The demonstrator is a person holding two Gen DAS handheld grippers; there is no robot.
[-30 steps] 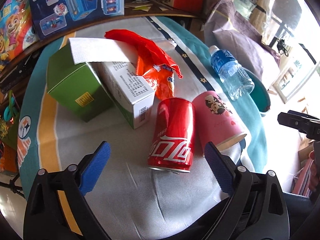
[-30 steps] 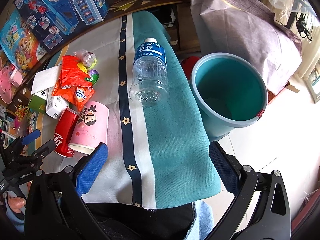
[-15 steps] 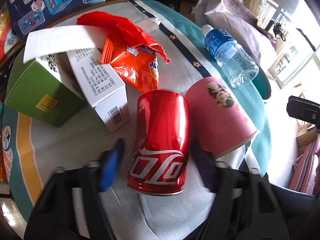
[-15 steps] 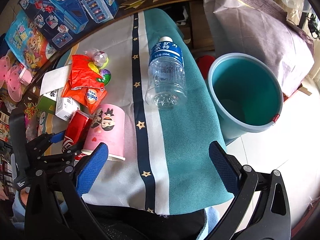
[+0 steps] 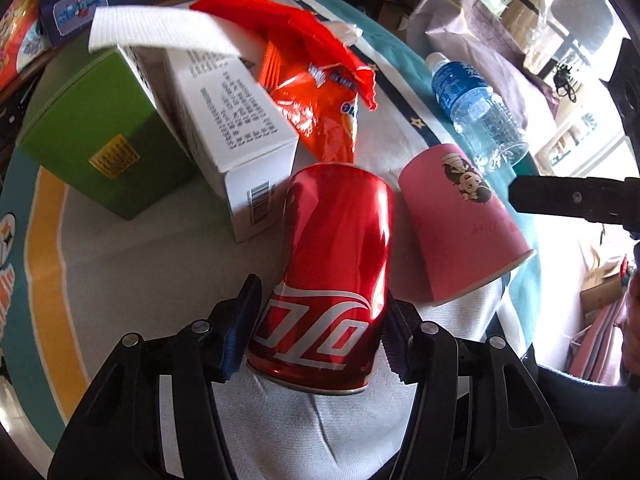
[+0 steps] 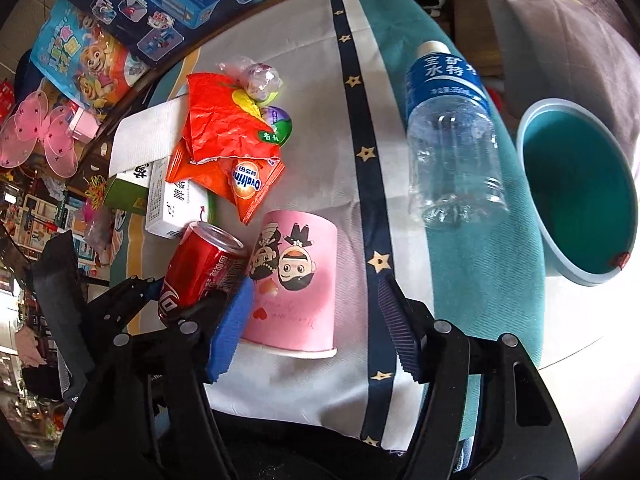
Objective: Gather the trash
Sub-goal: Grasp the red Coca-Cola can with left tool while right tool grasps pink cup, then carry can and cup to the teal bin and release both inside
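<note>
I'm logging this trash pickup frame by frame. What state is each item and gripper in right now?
Left gripper: shut on the cola can.
Cola can: lying on its side, dented.
Right gripper: open, around the pink paper cup.
Pink paper cup: lying on its side, apparently ungripped.
Water bottle: on its side, capped, looks empty.
Orange snack wrapper: torn open, crumpled.
Bin: upright, looks empty.

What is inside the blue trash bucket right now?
The bucket looks empty: only bare teal wall and floor show. Its near rim hides part of the bottom, so that part cannot be checked.
</note>
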